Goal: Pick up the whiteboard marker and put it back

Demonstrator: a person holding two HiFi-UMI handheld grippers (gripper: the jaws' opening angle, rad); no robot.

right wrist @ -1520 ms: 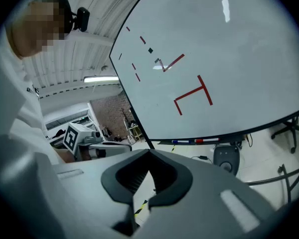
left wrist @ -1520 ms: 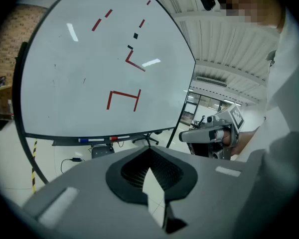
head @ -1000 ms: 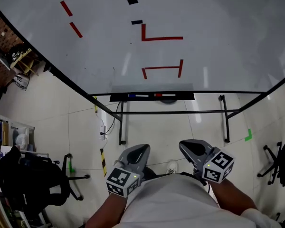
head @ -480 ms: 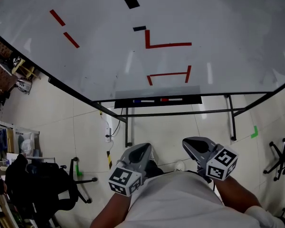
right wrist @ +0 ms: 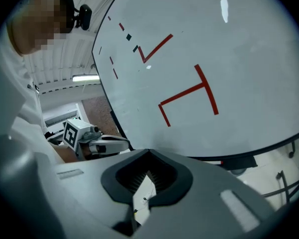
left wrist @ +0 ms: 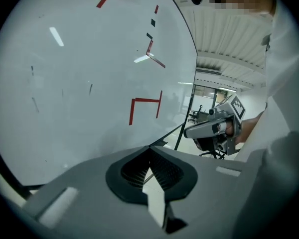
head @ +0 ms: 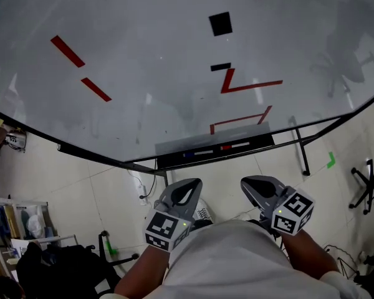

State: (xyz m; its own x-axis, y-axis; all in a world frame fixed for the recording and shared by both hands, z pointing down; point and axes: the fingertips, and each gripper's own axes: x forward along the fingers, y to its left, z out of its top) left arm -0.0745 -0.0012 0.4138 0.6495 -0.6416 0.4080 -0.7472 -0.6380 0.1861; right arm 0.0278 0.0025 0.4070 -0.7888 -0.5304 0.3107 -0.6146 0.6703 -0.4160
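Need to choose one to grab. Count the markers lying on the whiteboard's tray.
2. A blue-capped marker lies toward the left of the tray, and a red-capped marker lies to its right. Both look tiny; others may be hidden.

I can read no words or numbers anywhere; the whiteboard (head: 143,104) carries only red strokes and black squares.

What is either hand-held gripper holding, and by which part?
Nothing. The left hand-held gripper and the right hand-held gripper both have their jaws together with nothing between them. The markers lie on the whiteboard tray.
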